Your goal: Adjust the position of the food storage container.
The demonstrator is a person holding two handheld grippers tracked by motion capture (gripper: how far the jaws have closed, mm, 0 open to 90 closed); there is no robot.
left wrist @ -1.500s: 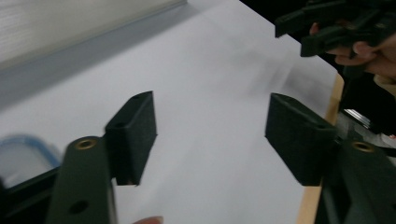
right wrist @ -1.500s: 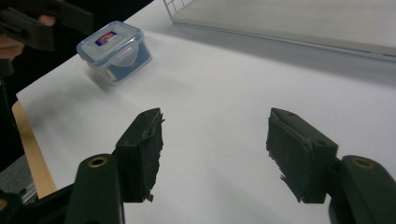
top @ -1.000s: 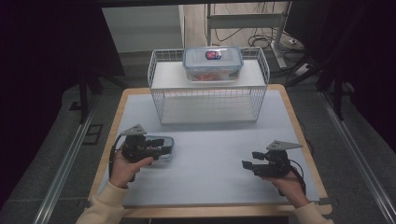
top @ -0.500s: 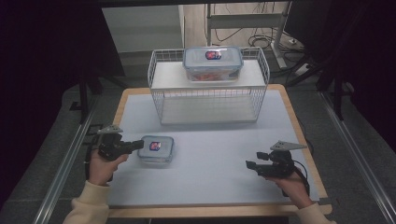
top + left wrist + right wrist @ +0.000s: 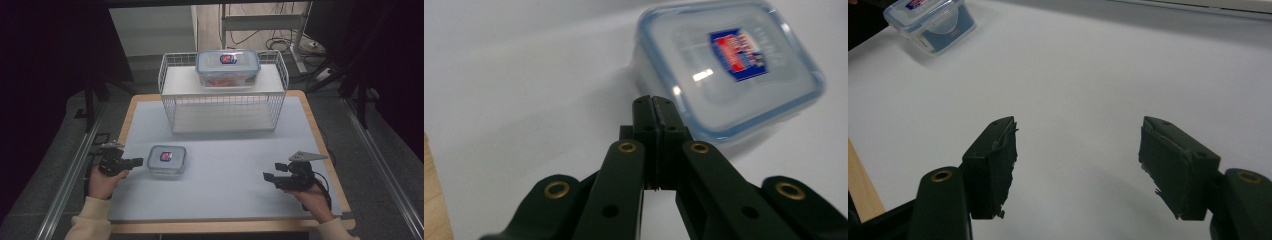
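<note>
- A wooden table (image 5: 306, 102) carries a pale grey mat (image 5: 235, 170) over most of its top.
- A small lidded container (image 5: 167, 159) lies on the mat at about 8 o'clock.
- A white wire basket (image 5: 224, 111) stands at 12 o'clock, near the far edge.

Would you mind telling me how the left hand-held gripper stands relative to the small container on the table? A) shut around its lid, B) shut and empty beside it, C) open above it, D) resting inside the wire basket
B: the left hand-held gripper has its jaws pressed together with nothing between, just short of the small container.
</note>
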